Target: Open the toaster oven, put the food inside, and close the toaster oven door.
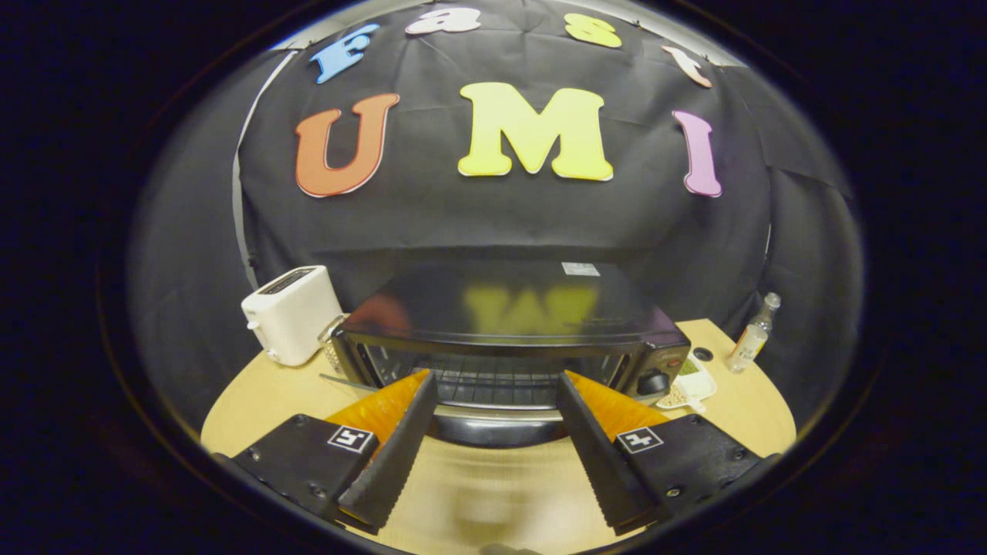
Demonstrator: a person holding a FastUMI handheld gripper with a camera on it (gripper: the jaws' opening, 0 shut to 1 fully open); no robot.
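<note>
Straight ahead of the gripper sits a black toaster oven on a round, pale wooden table. The two fingers are spread wide apart and hold nothing; bare tabletop shows between them. Their tips reach up to the oven's front, one near the left part of the door and one near the right part, and whether they touch it cannot be told.

The oven door has a glass window, and a wire rack shows through it. A dark curved handle runs along the edge of the door nearest the fingers, lying between the two fingertips. Whether the door is fully shut or slightly dropped cannot be told. The oven's flat top is glossy and carries a small pale sticker toward the back. At the oven's right end is a control panel with a dark round knob.

Left of the oven, just beside it, stands a white pop-up toaster. Right of the oven, close to its knob, lies a small white dish holding something pale and lumpy; what it is cannot be made out. Farther right, near the table's edge, stands a small clear bottle, upright. A small dark round thing lies between dish and bottle.
</note>
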